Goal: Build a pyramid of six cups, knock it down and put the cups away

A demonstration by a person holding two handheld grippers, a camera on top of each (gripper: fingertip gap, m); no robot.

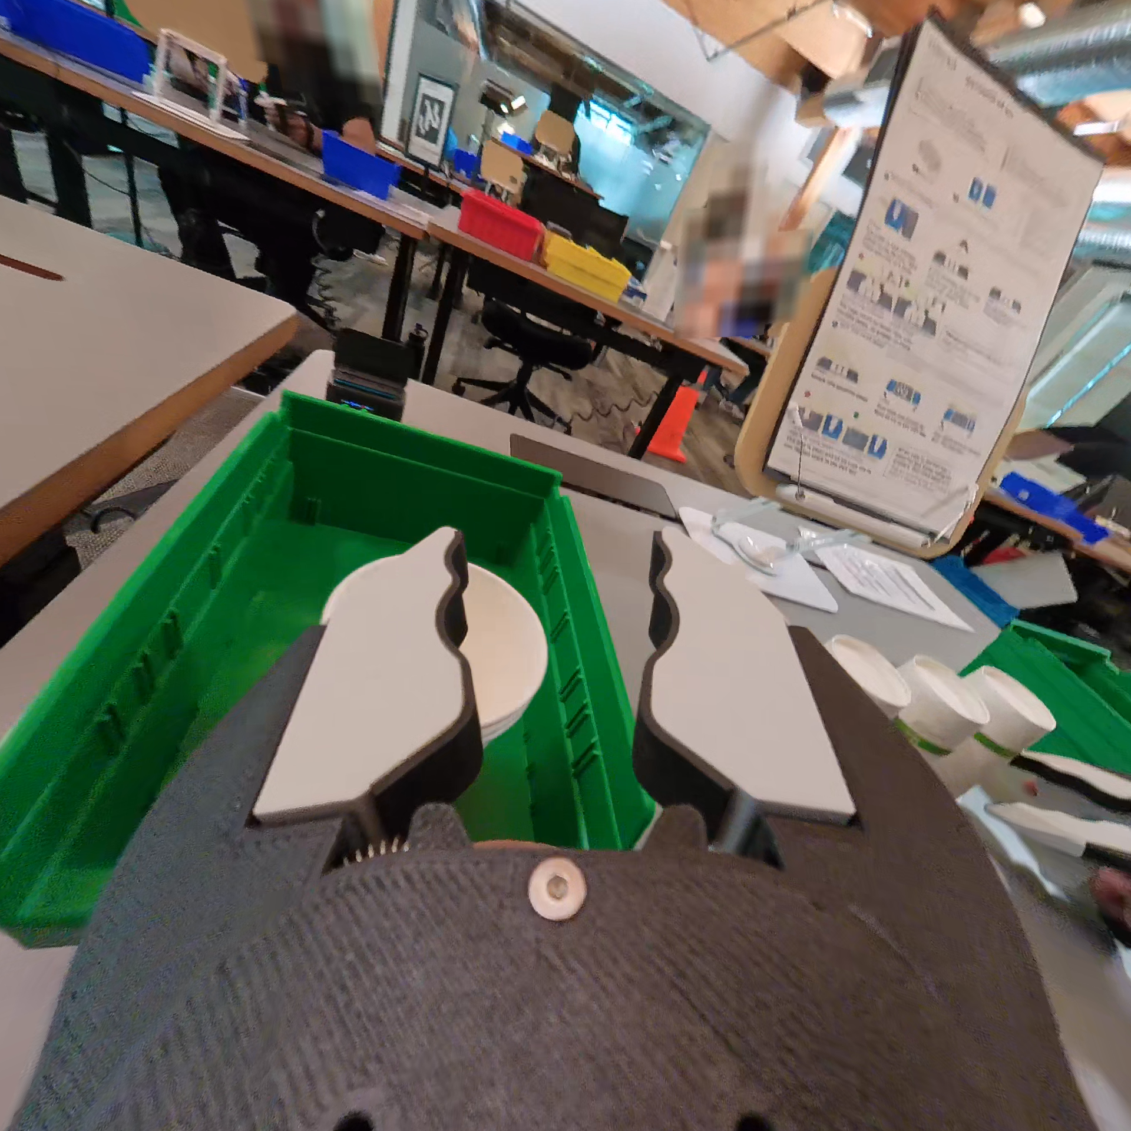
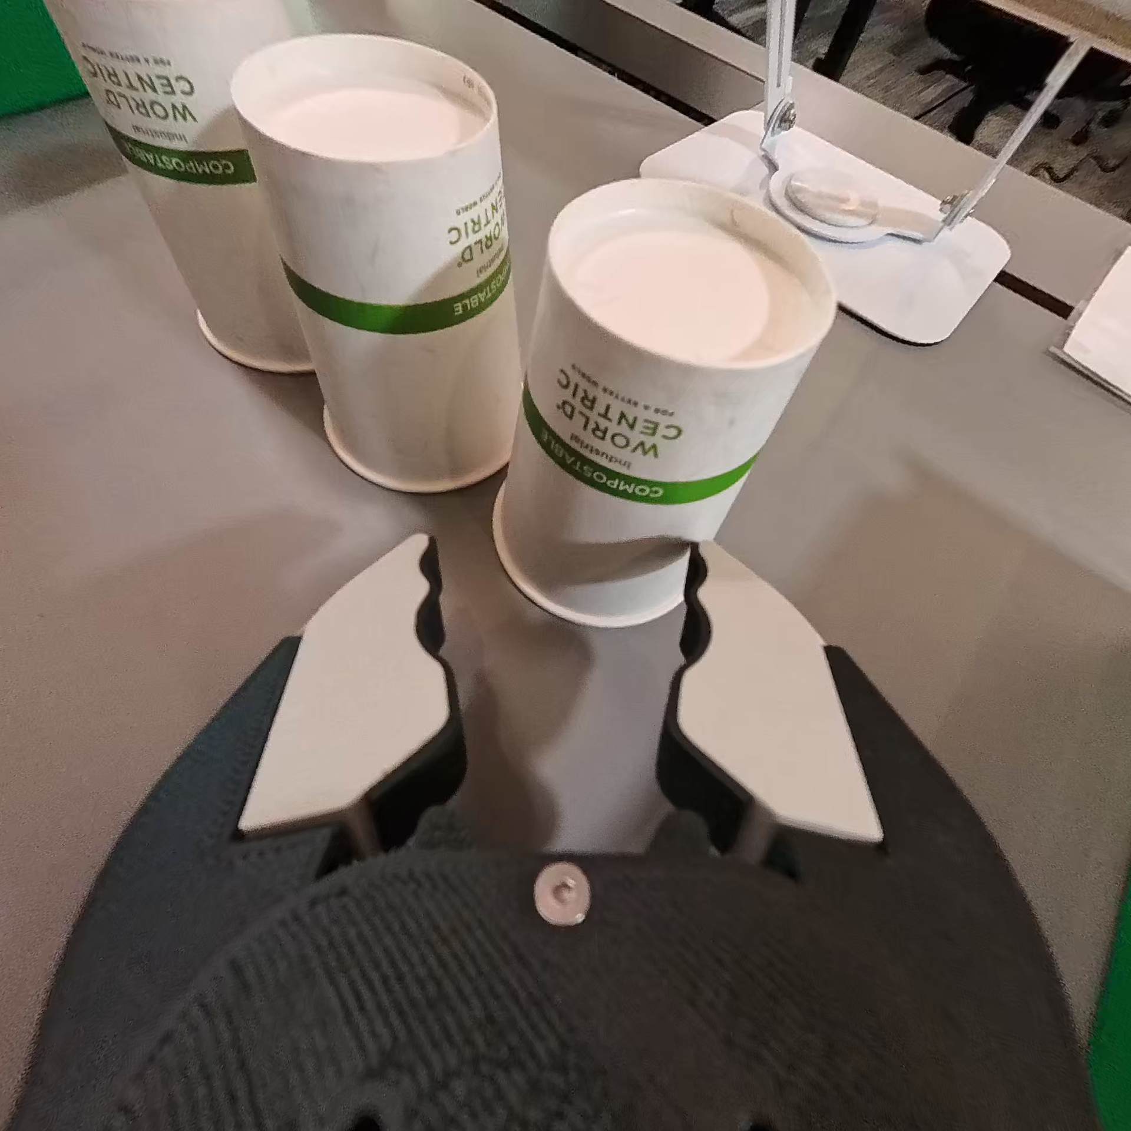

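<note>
Three white paper cups with green bands stand upside down on the grey table [image 2: 153, 489]: the nearest cup [image 2: 661, 379], a middle cup [image 2: 391, 257] and a far cup [image 2: 165, 183]. My right gripper [image 2: 566, 544] is open, and the nearest cup's rim sits between its fingertips, with the right fingertip [image 2: 710, 575] at its side. My left gripper [image 1: 558, 535] is open and empty above a green bin [image 1: 202, 600] that holds a stack of white round dishes [image 1: 508, 649]. The cups [image 1: 945, 698] and the right gripper's fingers [image 1: 1065, 789] also show in the left wrist view.
A white stand base with a clear bracket [image 2: 857, 245] sits behind the cups. It carries a board with a printed sheet [image 1: 918, 294]. A second green bin [image 1: 1071, 691] lies to the right. A paper sheet [image 1: 881, 581] and a dark flat device [image 1: 600, 477] lie farther back.
</note>
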